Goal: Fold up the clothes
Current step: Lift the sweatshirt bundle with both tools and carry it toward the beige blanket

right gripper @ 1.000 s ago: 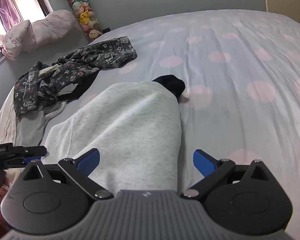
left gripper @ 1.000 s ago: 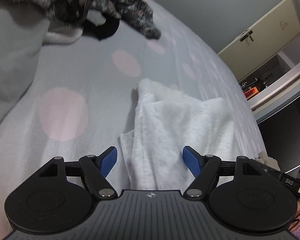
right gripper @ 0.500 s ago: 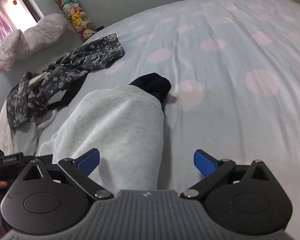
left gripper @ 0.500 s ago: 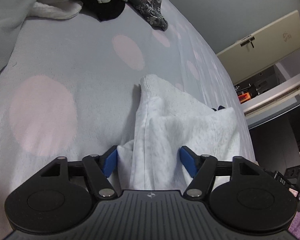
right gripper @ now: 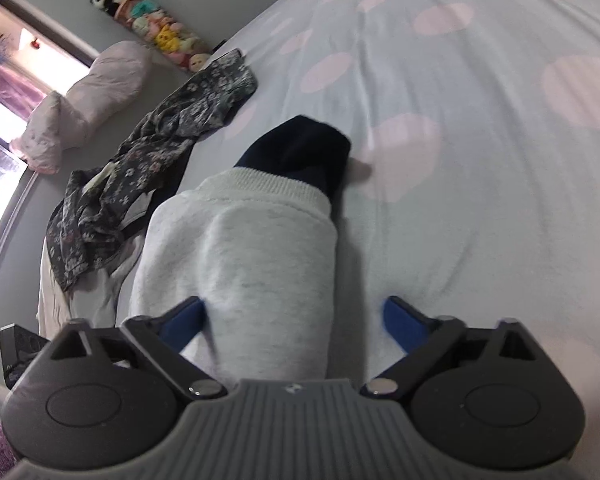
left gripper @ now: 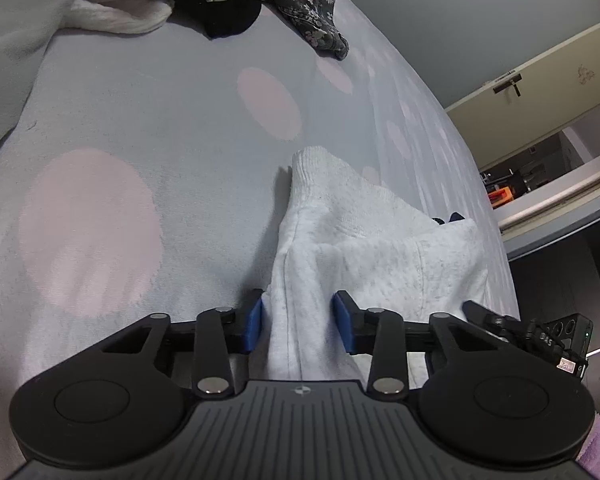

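Grey sweatshirt [left gripper: 364,248] between both down-tilted grippers' closing blue fingers [left gripper: 254,326].

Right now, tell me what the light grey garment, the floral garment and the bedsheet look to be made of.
Light grey garment: looks like cotton fleece knit, matte and heathered, with a ribbed cuff.
Floral garment: seems a thin woven fabric, dark with small printed flowers; it crumples into fine folds.
Bedsheet: probably smooth woven cotton, matte pale grey with pink dots, lightly wrinkled.
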